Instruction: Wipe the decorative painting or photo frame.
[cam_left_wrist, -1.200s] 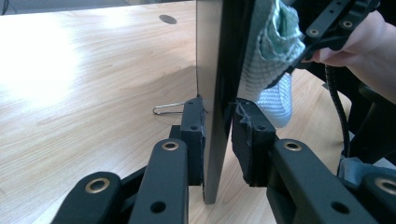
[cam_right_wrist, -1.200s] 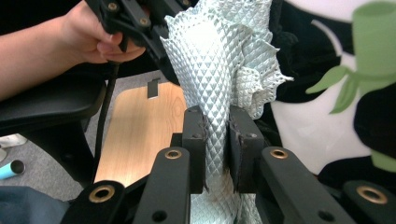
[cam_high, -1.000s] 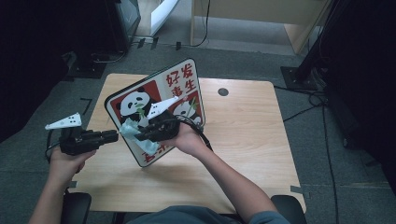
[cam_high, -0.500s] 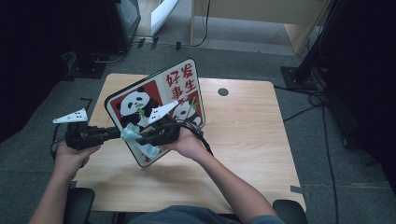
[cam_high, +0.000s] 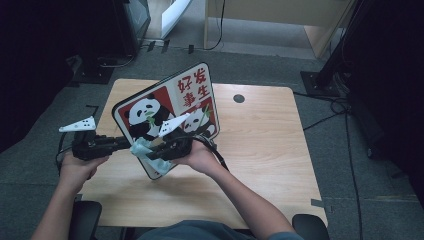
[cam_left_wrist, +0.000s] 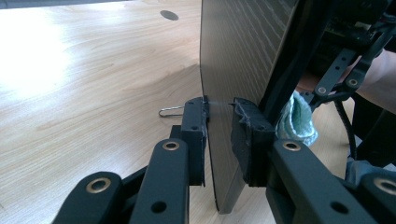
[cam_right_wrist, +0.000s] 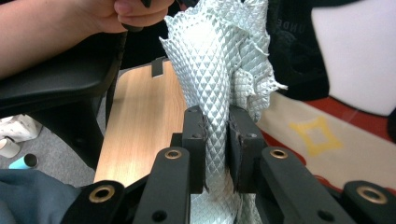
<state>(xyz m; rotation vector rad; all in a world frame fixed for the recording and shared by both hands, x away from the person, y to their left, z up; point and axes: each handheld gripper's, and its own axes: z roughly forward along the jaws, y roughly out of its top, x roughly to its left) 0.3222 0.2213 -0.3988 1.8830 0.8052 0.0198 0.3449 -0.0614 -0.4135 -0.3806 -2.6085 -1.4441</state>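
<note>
A rectangular board with panda pictures and red characters (cam_high: 170, 107) stands tilted on its lower corner on the wooden table (cam_high: 260, 150). My left gripper (cam_high: 131, 143) is shut on the board's thin edge (cam_left_wrist: 219, 140), one pad on each face. My right gripper (cam_right_wrist: 216, 135) is shut on a pale green waffle-weave cloth (cam_right_wrist: 219, 60). That cloth (cam_high: 147, 150) lies against the board's printed face near its lower left part. In the left gripper view the cloth (cam_left_wrist: 294, 119) shows behind the board.
A round cable hole (cam_high: 239, 98) sits at the table's far side. A small metal clip (cam_left_wrist: 170, 111) lies on the tabletop beside the board. Chair armrests (cam_high: 82, 220) are near the table's front edge. Cables (cam_high: 345, 115) run across the floor at the right.
The board and both grippers have shifted slightly; the cloth has slid a little along the board's face. Both grips are unchanged.
</note>
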